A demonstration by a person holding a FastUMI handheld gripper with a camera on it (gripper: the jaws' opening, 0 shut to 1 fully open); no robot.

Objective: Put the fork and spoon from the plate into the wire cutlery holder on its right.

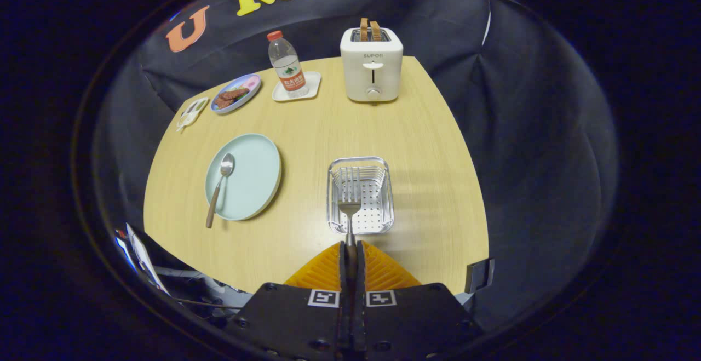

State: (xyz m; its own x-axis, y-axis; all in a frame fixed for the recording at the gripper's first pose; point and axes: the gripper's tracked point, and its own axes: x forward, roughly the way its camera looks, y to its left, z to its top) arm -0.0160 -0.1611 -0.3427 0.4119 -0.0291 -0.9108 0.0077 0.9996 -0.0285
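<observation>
**Q:** Now, how far along do we stand?

**A:** Roughly halfway, we judge. Our gripper (351, 251), at the lower centre of the frame, is clenched on the handle of the fork (349, 202), whose tines hang over the wire cutlery holder (383, 185) at centre frame; the fork is not yet released. The spoon (220, 185) lies untouched on the pale plate (257, 175), left of centre, its handle reaching past the plate's near rim.

**Q:** And what do the containers hold?

**A:** We see nothing resting loose in the holder; its perforated floor shows bare around the fork. In the upper frame, a toaster (372, 68) carries two slices, a small tray (312, 84) bears a bottle (286, 65), and a patterned dish (249, 84) holds dark food.
</observation>
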